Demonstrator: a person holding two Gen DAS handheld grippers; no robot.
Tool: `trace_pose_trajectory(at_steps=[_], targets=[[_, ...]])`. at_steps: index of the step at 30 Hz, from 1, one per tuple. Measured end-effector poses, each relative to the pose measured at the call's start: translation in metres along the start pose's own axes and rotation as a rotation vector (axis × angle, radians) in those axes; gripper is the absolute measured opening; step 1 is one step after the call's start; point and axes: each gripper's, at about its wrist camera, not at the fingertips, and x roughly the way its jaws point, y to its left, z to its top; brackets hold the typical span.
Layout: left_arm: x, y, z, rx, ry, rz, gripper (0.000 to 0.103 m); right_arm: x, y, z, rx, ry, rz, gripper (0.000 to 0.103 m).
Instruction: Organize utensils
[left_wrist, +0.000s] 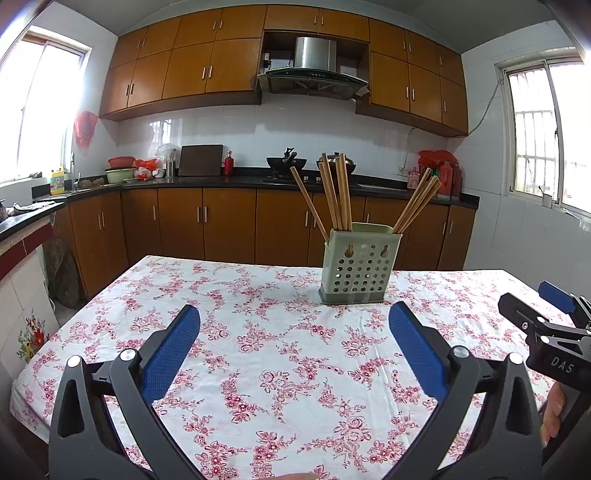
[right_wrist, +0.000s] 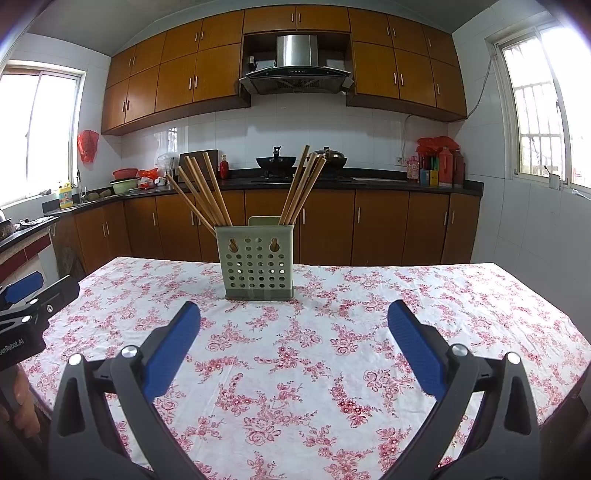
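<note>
A pale green perforated utensil holder (left_wrist: 356, 266) (right_wrist: 257, 263) stands upright on the floral tablecloth (left_wrist: 280, 369) (right_wrist: 295, 369), near the table's far edge. Several wooden chopsticks (left_wrist: 340, 192) (right_wrist: 207, 192) stick out of it, fanned left and right. My left gripper (left_wrist: 294, 314) is open and empty, hovering over the cloth short of the holder, which sits ahead and to the right. My right gripper (right_wrist: 293, 310) is also open and empty, with the holder ahead and slightly left. Each gripper shows at the edge of the other's view.
A kitchen counter (right_wrist: 332, 181) with a wok, pots, bottles and a cutting board runs along the back wall, with wooden cabinets below and above. Windows flank both sides. A hand (left_wrist: 554, 413) holds the right gripper's handle at the table's near right.
</note>
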Motion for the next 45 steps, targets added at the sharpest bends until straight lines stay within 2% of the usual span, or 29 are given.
trace_pose_trajectory(at_steps=[45], targets=[[0.001, 0.0004, -0.001, 0.004, 0.004, 0.001, 0.101, 0.002, 0.0029, -0.0022, 0.007, 0.008, -0.001, 0.099]])
